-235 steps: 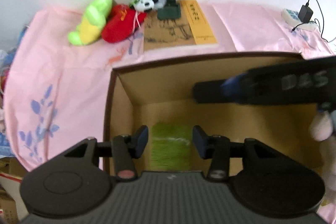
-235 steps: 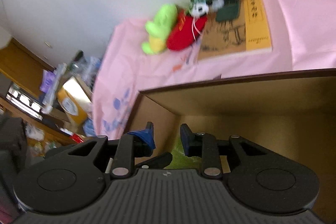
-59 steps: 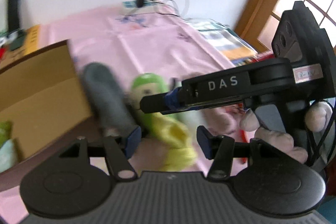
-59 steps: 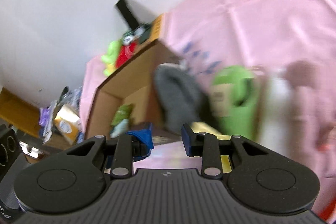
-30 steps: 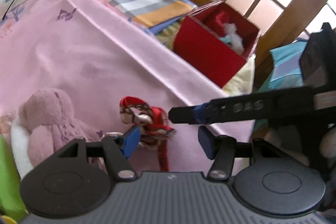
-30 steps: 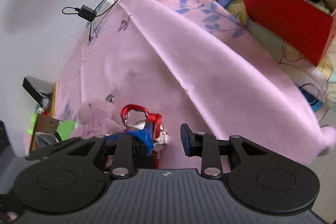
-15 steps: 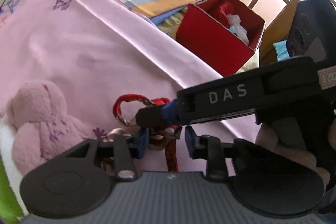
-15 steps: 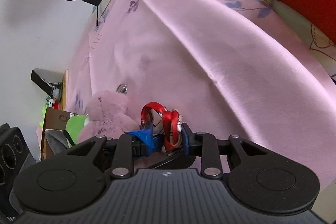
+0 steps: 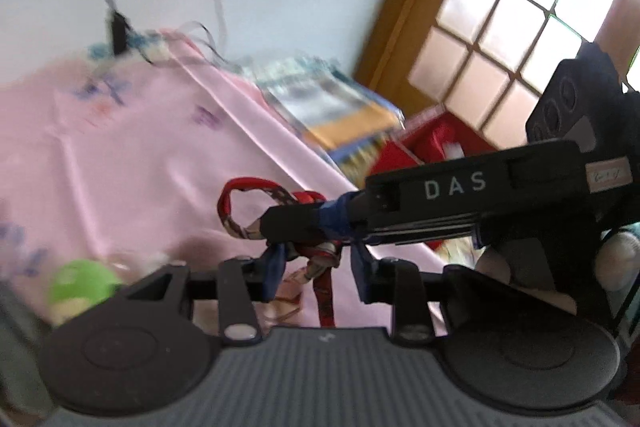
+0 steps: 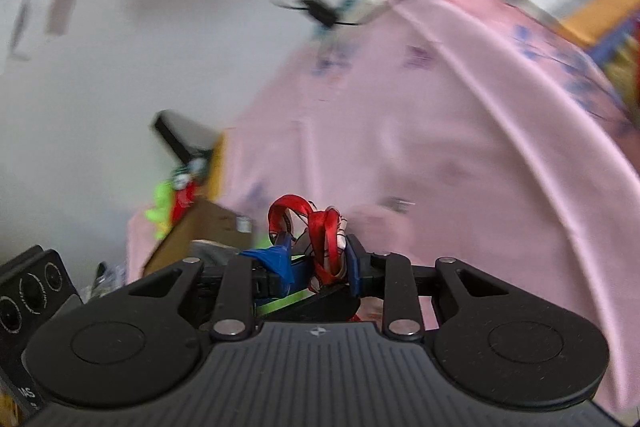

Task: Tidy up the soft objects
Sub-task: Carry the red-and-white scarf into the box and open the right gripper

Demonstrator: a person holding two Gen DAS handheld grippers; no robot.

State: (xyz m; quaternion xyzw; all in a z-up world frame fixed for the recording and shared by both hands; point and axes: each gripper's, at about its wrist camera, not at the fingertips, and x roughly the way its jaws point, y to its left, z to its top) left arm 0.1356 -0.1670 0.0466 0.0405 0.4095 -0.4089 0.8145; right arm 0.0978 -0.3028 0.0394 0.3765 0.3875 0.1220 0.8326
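A red patterned ribbon [image 9: 320,259], bunched and looped, hangs above the pink cloth [image 9: 120,155]. My left gripper [image 9: 318,267] is shut on its knotted middle. My right gripper [image 9: 276,223] reaches in from the right in the left wrist view and clamps the same bundle just above. In the right wrist view the ribbon [image 10: 324,243] sits between the blue pads of the right gripper [image 10: 316,263], which is shut on it. A green plush [image 9: 80,283] lies low at the left. The pink plush is out of sight.
The cardboard box [image 10: 200,227] stands left of the ribbon, with green and red plush toys [image 10: 168,203] behind it by the wall. A red box [image 9: 432,143] sits on the floor past the cloth's edge, near folded fabric [image 9: 340,115]. A charger and cables [image 10: 320,11] lie at the far edge.
The left jaws, wide a second ago, have closed on the ribbon. Both grippers have risen with it off the cloth, and both views have swung up and are blurred.
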